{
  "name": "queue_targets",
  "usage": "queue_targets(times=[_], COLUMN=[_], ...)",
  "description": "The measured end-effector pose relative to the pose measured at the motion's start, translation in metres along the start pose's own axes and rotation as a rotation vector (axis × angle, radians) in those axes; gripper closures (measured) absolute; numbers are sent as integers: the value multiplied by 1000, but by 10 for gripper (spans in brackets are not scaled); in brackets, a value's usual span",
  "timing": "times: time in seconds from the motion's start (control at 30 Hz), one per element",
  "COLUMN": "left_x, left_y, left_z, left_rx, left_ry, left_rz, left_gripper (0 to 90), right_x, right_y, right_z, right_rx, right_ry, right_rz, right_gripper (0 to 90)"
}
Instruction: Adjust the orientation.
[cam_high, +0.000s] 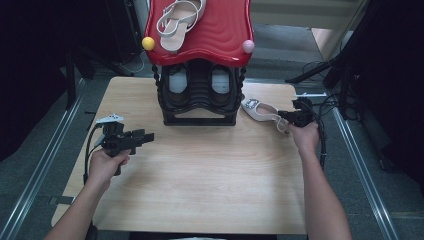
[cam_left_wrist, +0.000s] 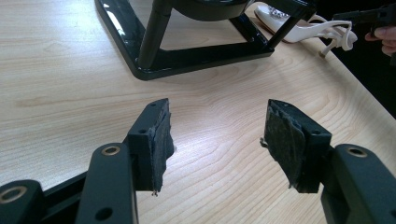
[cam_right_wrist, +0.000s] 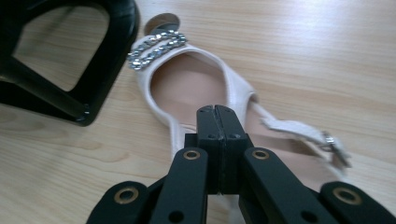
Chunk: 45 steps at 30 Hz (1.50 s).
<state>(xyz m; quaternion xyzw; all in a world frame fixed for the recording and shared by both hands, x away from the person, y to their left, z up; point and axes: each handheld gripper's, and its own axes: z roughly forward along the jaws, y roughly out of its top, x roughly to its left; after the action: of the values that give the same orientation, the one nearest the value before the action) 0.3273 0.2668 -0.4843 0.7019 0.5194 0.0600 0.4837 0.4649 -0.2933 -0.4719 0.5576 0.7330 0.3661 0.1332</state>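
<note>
You see the wooden table (cam_high: 200, 175) evenly lit from above, while the room around it stays almost black. The red shelf top (cam_high: 220, 30) carries soft glare on its glossy surface, and the black rack (cam_left_wrist: 154, 51) shows small bright reflections. Shadows under the rack are soft and short. In the right gripper view your own jaws are a little blurred, and the white sandal (cam_right_wrist: 187, 88) looks soft behind them. The high view is slightly grainy.

Pale wood table (cam_high: 200, 175); glossy black rack (cam_left_wrist: 196, 58) (plastic-looking).
</note>
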Motion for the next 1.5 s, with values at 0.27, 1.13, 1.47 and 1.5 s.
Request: queue_targets(times=[0.27,1.13,1.47,1.5], left_x=[-1,-1,-1,-1], left_y=[0,-1,-1,-1], left_z=[1,3,3,3], left_rx=[-1,12,15,15], left_ry=[-6,-12,-15,-13], left_rz=[-1,-4,-9,-8], left_gripper=[408,399,393,392], right_x=[8,36,37,39], right_y=[-3,-6,-1,0], right_z=[5,15,1,1], right_rx=[24,-19,-84,-91], right_ry=[18,51,50,52], right_rz=[33,76,70,62], right_gripper=[900,871,804,792])
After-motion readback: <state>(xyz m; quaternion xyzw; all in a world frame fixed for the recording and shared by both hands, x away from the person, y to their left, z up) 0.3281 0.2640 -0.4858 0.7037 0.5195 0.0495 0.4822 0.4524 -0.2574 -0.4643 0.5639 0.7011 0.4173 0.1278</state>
